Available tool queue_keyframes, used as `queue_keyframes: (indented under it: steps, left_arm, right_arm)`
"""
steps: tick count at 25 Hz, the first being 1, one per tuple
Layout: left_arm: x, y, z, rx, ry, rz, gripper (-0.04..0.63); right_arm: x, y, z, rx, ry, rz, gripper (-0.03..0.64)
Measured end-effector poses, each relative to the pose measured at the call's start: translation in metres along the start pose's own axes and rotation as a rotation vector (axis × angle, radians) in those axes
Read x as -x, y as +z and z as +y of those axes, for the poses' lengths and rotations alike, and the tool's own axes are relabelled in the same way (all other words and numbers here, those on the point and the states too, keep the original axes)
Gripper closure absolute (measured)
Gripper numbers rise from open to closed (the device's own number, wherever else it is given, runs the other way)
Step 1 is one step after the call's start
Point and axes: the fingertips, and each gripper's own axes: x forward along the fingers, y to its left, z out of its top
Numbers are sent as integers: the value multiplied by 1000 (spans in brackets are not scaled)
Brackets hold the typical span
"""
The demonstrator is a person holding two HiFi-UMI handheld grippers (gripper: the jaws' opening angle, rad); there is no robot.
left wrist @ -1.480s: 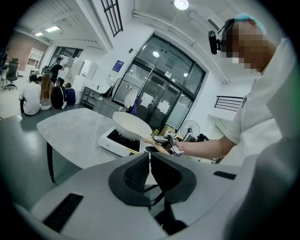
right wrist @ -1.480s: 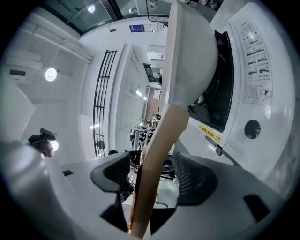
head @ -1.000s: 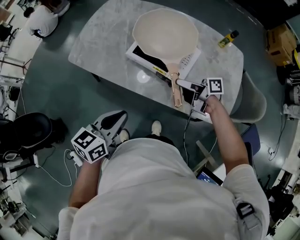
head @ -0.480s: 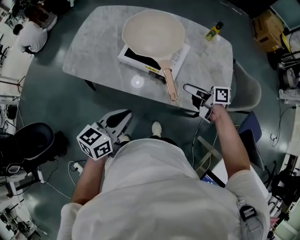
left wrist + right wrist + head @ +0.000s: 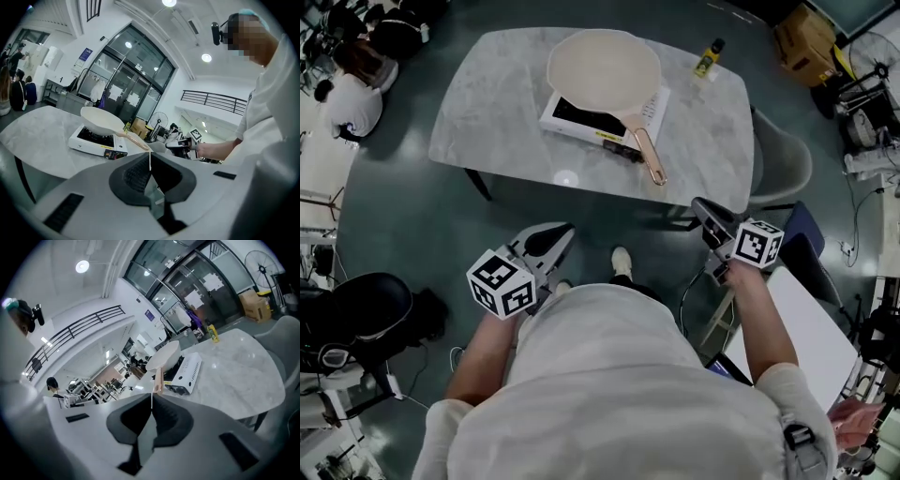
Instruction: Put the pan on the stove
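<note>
Off the near edge of the worktop, the left claw is pressed together and empty, while the right claw is closing with nothing between its jaws. Well beyond both, the pan sits on the stove mid-worktop, handle angled toward the near right corner.

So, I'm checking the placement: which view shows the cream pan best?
The head view: it looks down on the whole round cream frying pan on the white portable stove, handle included. The left gripper view shows it small, side-on; the right gripper view, mainly its handle and rim.
</note>
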Motion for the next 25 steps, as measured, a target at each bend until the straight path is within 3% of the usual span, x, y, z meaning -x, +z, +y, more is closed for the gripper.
queue_keyframes:
  steps: [6,14,25]
  left_arm:
    - [48,-30,-2,15,-18,36,575]
    - [97,-66,-9,-42,-64,110,577]
    - [118,-78,-17,-55,-71,93,575]
  right_arm:
    - [8,-67,65,60,-36,0,611]
    - [4,-138,140,117,-41,40,611]
    - [0,-173,183,190,-21,90,611]
